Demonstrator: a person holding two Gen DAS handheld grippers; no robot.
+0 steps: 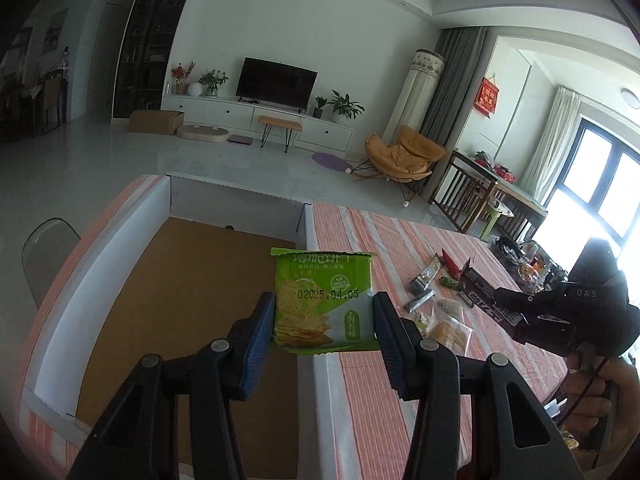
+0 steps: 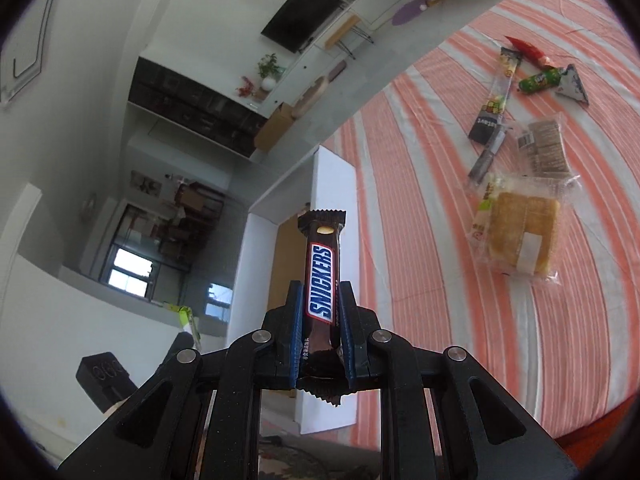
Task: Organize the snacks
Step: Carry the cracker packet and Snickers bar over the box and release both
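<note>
The left gripper [image 1: 324, 320] has its jaws closed on a green foil cracker packet [image 1: 325, 300], held above the near wall of the open white cardboard box [image 1: 308, 232] on the bench. The right gripper [image 2: 320, 320] has its jaws clamped on a brown Snickers bar [image 2: 321, 280], poised short of the same box. The step likely goes best if each snack is carried fully over the brown box floor [image 1: 192, 300] before release, one gripper at a time, so the two do not collide. Other wrapped snacks [image 2: 520, 236] lie on the orange-striped tablecloth [image 2: 420, 200].
</note>
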